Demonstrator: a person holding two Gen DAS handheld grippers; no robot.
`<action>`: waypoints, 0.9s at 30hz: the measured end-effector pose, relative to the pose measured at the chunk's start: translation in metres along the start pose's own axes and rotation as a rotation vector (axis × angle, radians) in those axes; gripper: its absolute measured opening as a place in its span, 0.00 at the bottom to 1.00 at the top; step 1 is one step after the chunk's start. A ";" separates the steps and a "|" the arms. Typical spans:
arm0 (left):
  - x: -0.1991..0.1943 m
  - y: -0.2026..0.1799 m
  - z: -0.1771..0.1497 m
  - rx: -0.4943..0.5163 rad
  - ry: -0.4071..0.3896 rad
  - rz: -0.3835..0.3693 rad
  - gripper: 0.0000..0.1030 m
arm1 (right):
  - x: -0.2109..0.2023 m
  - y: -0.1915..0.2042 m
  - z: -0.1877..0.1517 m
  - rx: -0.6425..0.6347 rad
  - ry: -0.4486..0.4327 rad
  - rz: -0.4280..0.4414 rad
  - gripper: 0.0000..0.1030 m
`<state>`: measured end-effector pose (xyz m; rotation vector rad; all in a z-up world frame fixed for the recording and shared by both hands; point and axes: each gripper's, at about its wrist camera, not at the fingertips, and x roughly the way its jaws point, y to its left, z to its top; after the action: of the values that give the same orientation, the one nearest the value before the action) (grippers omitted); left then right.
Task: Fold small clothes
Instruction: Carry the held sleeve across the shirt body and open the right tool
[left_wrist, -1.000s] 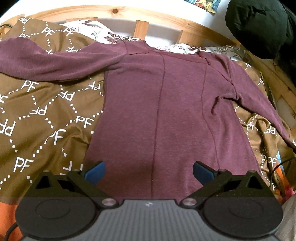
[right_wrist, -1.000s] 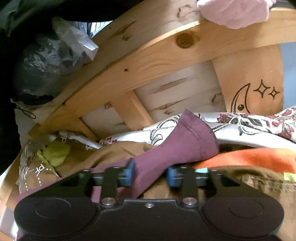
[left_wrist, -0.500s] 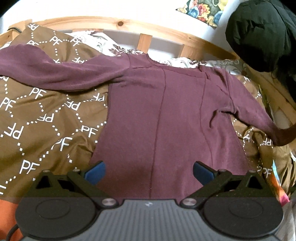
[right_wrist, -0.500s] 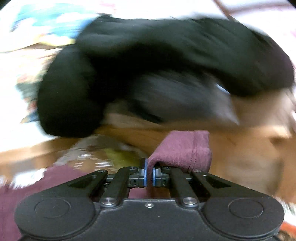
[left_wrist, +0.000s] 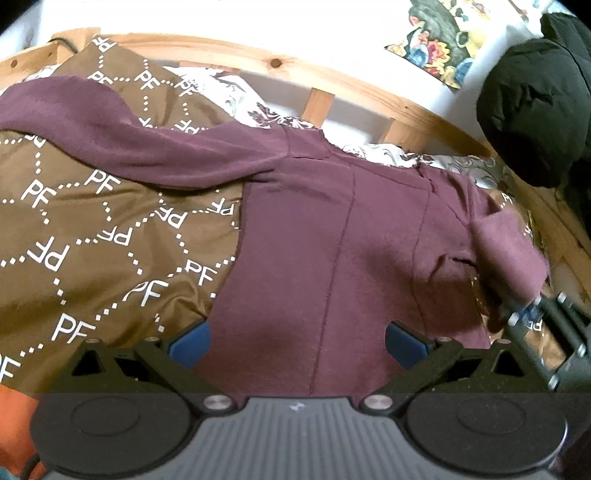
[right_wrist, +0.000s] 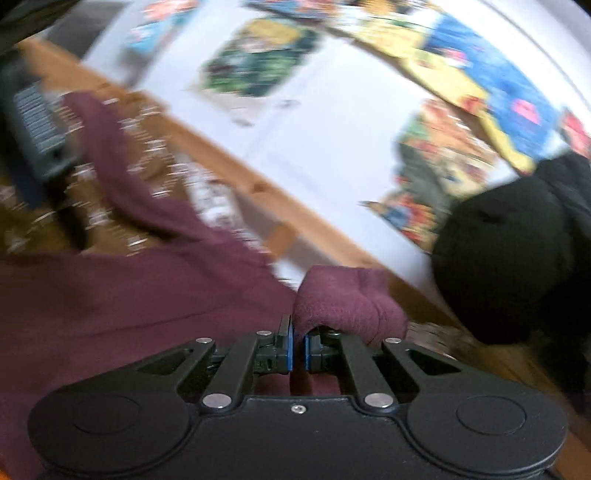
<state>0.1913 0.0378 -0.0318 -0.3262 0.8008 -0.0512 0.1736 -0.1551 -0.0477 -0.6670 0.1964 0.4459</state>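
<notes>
Folding the maroon shirt (left_wrist: 325, 251), spread mid-frame on the bed (left_wrist: 92, 229), we carry its sleeve cuff (right_wrist: 343, 299) pinched in the right hand-held gripper (right_wrist: 297, 349). Left hand-held gripper (left_wrist: 295, 339) gapes empty at the hem. Next, lay the cuff across the chest.

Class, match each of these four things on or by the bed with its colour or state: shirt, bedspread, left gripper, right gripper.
Things:
1. shirt
2. bedspread
3. left gripper
4. right gripper

Colours or states:
A. shut on a sleeve cuff
B. brown with white letters
C. open, holding nothing
D. maroon

Pairs: 1-D, 2-B, 3-C, 4-A
</notes>
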 end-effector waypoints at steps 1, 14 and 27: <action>0.001 0.001 0.000 -0.005 0.002 0.000 0.99 | 0.000 0.005 0.002 -0.025 -0.003 0.029 0.05; 0.001 0.003 0.000 -0.016 -0.004 0.007 0.99 | -0.029 0.053 -0.019 -0.273 0.018 0.315 0.05; 0.005 0.006 0.001 -0.018 0.006 0.014 1.00 | -0.044 0.067 -0.023 -0.353 0.019 0.411 0.45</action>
<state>0.1953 0.0429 -0.0366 -0.3378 0.8102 -0.0321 0.1029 -0.1377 -0.0889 -0.9825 0.2776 0.8819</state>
